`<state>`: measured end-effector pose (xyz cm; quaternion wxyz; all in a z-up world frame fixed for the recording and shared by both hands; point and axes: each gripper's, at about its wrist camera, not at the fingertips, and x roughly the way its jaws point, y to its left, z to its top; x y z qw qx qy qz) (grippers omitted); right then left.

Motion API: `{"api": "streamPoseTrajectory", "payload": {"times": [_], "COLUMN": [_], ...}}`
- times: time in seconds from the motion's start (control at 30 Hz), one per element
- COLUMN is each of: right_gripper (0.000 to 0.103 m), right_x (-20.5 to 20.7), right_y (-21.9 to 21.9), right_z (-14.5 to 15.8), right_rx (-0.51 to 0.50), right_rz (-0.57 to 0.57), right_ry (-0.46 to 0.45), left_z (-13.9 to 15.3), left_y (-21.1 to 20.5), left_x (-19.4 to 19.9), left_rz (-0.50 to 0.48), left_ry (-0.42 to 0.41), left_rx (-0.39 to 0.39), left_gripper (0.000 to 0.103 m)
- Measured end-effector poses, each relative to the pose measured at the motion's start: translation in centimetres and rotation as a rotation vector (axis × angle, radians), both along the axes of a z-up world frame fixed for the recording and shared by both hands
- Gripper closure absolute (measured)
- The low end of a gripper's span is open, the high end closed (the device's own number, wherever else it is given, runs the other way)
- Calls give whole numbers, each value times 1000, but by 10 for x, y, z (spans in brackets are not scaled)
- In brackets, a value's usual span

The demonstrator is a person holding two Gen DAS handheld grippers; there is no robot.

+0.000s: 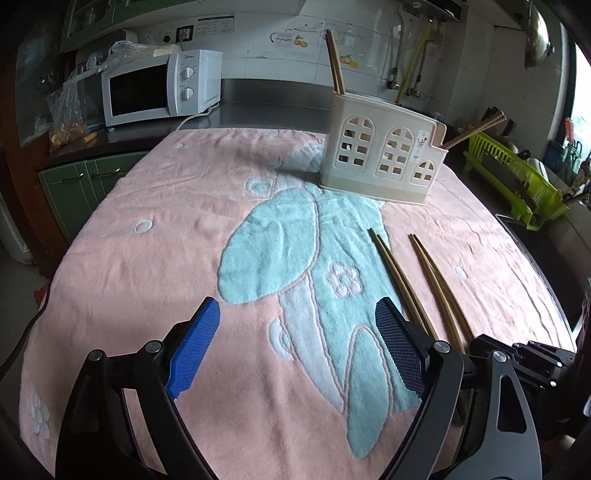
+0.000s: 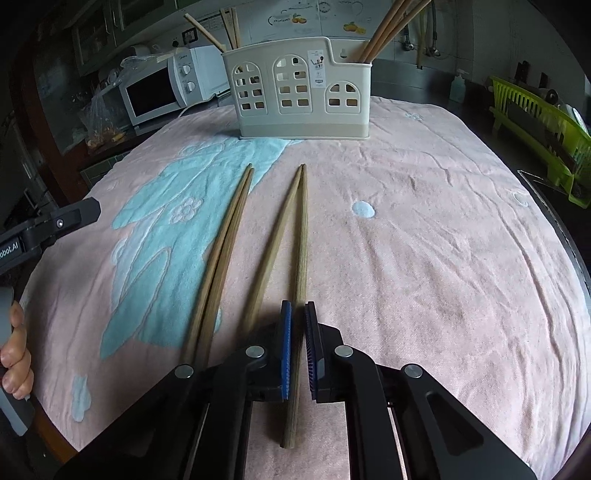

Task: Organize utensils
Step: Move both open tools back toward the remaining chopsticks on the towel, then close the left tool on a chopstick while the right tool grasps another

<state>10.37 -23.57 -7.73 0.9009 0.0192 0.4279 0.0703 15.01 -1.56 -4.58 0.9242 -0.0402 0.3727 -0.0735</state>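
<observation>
My right tongs are clamped on one chopstick, pads pressing it from both sides near its thick end. That stick lies flat on the pink towel w/ its long axis running straight away from me; thin tip points at the cream utensil holder, butt end sticks out back past the pads toward me. Its partner chopstick lies just left of it, tips touching up front, splaying apart toward me, outside my grip. Further left, a second pair lies side by side, nearly parallel, same heading, tips towards the holder, crossing from pink onto the blue pattern.

Holder stands upright at the far side of the towel on the desk, well apart from the loose sticks. More chopsticks already stand in it: some in the left compartment, some in the low right one, all leaning, thick ends up.

My left tongs are wide apart, nothing between them, hovering over the blue patch of towel. In that view the two loose pairs lie just right of the tongs, angled away to the upper left toward the holder.

Microwave sits back left, green dish rack to the right.
</observation>
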Motion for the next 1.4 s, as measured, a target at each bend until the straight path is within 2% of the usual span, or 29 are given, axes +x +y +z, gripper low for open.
{"api": "streamPoseTrajectory", "payload": {"times": [0.23,0.43,0.57,0.77,1.23,1.3,1.4], "right_gripper": [96,96,96,96,96,96,96], "right_x": [-11,-19,-20,-20,-20,-20,-20], "right_y": [-22,-35,-38,-41,-42,-42,-42], "right_z": [1,-1,-2,-2,-3,-3,-3], "right_rx": [3,31,53,76,79,78,79], "right_rz": [-33,-32,-28,-25,-20,-19,-19], "right_ry": [-7,-6,-9,-6,-2,-1,-1], "left_z": [-20,-37,-45,-43,-42,-41,-40], "left_y": [-39,-71,-81,-87,-95,-94,-99], "left_x": [-11,-13,-12,-12,-19,-19,-19], "left_rz": [-81,-108,-89,-85,-41,-49,-63], "left_ry": [71,144,171,172,125,137,135], "left_rx": [-19,-25,-3,7,105,72,70], "left_gripper": [19,29,38,39,53,58,59]}}
